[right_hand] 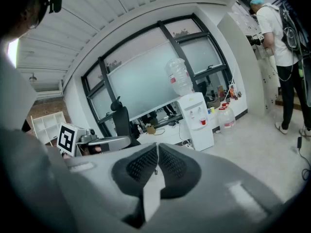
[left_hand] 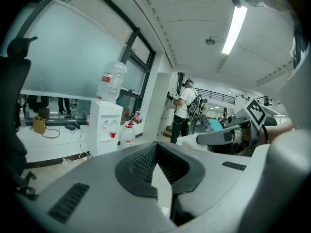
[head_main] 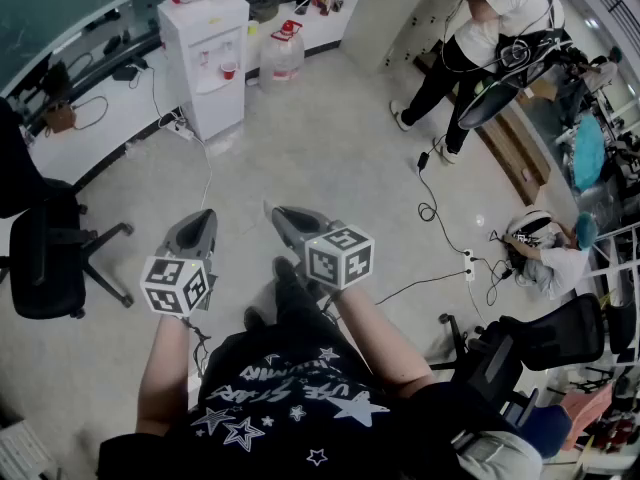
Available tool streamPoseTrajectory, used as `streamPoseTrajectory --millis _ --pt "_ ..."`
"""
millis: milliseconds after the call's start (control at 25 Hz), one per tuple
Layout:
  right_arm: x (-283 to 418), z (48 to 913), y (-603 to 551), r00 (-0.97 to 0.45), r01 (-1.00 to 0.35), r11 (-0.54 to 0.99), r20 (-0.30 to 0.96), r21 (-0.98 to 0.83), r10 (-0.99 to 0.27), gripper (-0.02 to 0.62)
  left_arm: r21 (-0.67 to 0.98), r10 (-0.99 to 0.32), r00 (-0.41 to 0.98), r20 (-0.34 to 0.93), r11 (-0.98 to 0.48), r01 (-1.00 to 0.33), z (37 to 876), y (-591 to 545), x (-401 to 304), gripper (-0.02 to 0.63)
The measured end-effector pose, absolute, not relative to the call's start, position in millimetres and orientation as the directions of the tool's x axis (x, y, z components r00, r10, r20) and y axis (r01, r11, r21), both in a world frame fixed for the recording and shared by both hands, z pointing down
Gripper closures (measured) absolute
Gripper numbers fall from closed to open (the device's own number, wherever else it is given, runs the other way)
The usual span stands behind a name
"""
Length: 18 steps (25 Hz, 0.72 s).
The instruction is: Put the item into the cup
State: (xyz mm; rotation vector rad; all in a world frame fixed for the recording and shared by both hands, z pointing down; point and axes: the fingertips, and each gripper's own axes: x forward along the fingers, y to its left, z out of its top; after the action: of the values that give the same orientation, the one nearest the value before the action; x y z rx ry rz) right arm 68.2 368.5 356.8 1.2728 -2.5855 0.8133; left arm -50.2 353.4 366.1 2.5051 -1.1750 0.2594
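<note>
I hold both grippers in the air over the floor, in front of my body. My left gripper (head_main: 205,218) is shut with nothing in it; in its own view the left gripper (left_hand: 156,145) has its jaw tips touching. To its right, my right gripper (head_main: 276,214) is shut and empty too, and the right gripper (right_hand: 156,148) shows its pads pressed together. A small red cup (head_main: 228,69) sits in the tray of a white water dispenser (head_main: 210,28) across the room. The same cup (left_hand: 112,134) (right_hand: 202,122) shows in both gripper views. No item to pick up is in view.
A black office chair (head_main: 45,258) stands at the left and another chair (head_main: 545,343) at the lower right. Cables and a power strip (head_main: 467,263) lie on the floor. One person (head_main: 480,38) stands at the back right; another (head_main: 550,258) crouches nearby. Water bottles (head_main: 282,53) stand beside the dispenser.
</note>
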Motion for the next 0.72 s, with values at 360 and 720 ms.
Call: streamPoseTrajectory --millis 360,720 --pt "73 362 368 -0.607 -0.788 0.470 0.369 -0.399 -0.704 0.595 0.245 -0.701 0.638 0.319 -0.589 -0.770 370 353 -48 0.600" --pt "76 372 368 -0.577 -0.811 0.438 0.406 -0.387 -0.709 0.595 0.269 -0.702 0.638 0.316 -0.578 -0.770 373 357 -52 0.600"
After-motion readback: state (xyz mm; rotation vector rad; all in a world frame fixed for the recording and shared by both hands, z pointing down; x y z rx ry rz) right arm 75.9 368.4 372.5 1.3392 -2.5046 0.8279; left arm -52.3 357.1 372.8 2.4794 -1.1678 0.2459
